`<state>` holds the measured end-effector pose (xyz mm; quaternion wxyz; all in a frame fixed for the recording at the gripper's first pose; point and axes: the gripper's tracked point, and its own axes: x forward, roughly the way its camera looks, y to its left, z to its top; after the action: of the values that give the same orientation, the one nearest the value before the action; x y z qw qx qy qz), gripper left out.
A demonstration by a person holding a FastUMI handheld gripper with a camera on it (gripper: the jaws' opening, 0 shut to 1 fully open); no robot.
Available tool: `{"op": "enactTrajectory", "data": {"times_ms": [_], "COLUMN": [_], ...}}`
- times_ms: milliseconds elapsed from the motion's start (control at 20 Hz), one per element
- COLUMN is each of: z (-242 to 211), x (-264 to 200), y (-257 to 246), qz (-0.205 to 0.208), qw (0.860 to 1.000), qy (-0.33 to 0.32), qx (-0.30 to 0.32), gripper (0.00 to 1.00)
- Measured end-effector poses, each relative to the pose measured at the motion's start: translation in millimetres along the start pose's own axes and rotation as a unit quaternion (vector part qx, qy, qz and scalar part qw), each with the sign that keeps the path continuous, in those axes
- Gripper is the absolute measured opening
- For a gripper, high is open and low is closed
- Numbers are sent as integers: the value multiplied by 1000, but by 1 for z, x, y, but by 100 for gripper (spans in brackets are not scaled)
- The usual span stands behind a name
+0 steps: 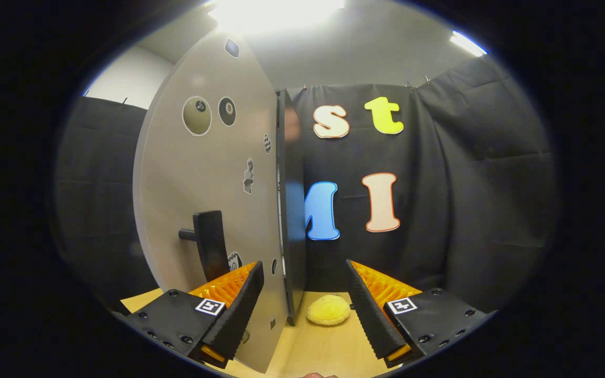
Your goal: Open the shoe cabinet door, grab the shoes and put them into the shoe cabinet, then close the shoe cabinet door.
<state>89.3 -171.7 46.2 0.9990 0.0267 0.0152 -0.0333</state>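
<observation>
The shoe cabinet door (208, 173) is a pale grey panel with small stickers, swung toward me so its free edge (281, 210) runs down between my fingers. Its dark bar handle (209, 244) sticks out just beyond the left finger (239, 310). My gripper (305, 315) is open, with the door's lower edge in the gap close to the left finger, and neither finger presses on it. A fluffy yellow shoe (327, 310) lies on the wooden surface just ahead, between the fingers and near the right finger (371, 315). The cabinet's inside is hidden behind the door.
The light wooden surface (323, 352) spreads under the fingers. Black cloth walls close off the back and right. A white wall patch shows at the upper left above the cloth, and bright ceiling lights glare overhead.
</observation>
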Motion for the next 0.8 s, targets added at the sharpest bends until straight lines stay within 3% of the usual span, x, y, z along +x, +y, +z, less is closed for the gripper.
{"op": "enactTrajectory", "data": {"times_ms": [400, 800], "z": [3, -9], "x": [5, 3], "y": [16, 93], "qz": [-45, -70], "qw": [999, 996], "qy": [11, 24], "qx": [13, 56], "gripper": [95, 95]}}
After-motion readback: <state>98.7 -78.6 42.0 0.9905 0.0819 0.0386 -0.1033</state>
